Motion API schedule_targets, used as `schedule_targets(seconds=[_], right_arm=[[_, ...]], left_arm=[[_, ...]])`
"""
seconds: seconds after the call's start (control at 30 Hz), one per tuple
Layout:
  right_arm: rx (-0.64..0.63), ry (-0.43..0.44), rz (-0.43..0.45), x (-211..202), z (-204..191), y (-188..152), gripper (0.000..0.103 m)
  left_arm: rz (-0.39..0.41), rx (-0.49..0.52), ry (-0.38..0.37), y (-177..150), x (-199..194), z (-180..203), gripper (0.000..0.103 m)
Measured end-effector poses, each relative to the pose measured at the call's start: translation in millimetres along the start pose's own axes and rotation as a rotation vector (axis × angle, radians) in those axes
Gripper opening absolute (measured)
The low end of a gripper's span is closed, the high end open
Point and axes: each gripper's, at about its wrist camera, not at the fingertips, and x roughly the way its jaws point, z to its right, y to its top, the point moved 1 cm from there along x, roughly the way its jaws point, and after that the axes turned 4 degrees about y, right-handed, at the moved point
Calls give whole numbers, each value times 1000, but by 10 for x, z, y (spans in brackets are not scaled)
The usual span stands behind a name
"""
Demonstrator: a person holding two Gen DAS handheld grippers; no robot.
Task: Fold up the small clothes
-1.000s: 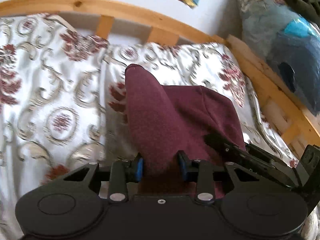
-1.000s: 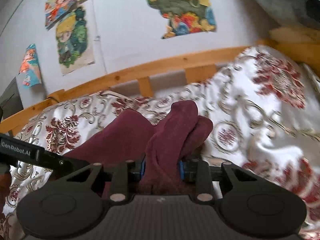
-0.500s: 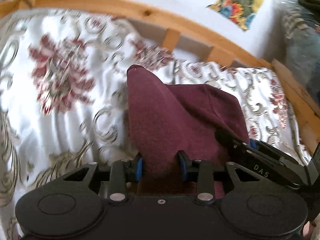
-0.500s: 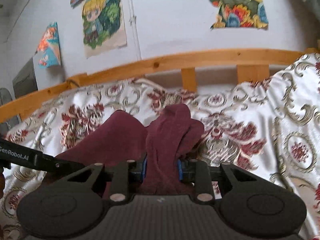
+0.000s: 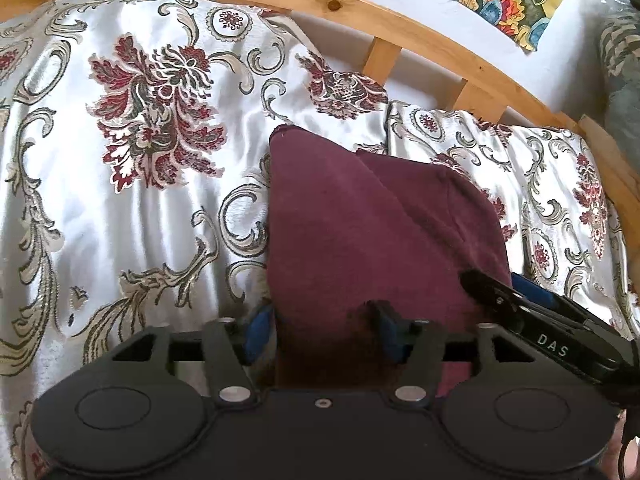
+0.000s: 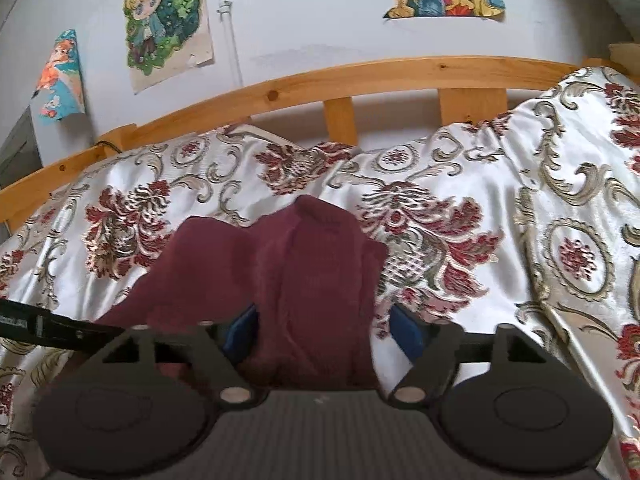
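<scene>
A small maroon garment (image 5: pixel 360 232) lies bunched on the floral bedspread (image 5: pixel 140 128). My left gripper (image 5: pixel 324 332) has its jaws spread, with the cloth's near edge between the blue pads. My right gripper (image 6: pixel 324 332) is also spread wide around the garment (image 6: pixel 312 272), which has a gap to the right pad. The right gripper (image 5: pixel 536 320) also shows at the lower right of the left wrist view, at the garment's right edge. The left gripper's finger (image 6: pixel 52 324) shows at the left of the right wrist view.
A wooden bed rail (image 6: pixel 360 80) runs behind the bedspread (image 6: pixel 540 220), against a white wall with cartoon posters (image 6: pixel 168 24). Piled clothing (image 5: pixel 624 80) sits at the far right past the bed's corner in the left wrist view.
Both grippers have opened: the pads that pinched the maroon cloth now stand apart. Both views have swung left across the bed, and the garment has settled lower on the bedspread.
</scene>
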Motion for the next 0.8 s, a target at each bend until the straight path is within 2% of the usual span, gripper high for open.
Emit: schedule_targets(seconds=[0.13, 0.2, 0.23, 0.37, 0.8], right_arm=[[9, -16, 1, -67, 27, -3, 95], [16, -17, 8, -128, 42, -2, 100], [22, -13, 14, -162, 51, 1, 103], [38, -12, 38, -324, 44, 24, 103], [-42, -20, 177, -844, -297, 212, 103]], left_arm=[[1, -12, 26, -30, -58, -18, 81], [11, -18, 61, -44, -111, -23, 92], [20, -12, 73, -54, -148, -17, 93], [56, 32, 98, -87, -305, 36, 100], [202, 123, 113, -165, -827, 252, 102]])
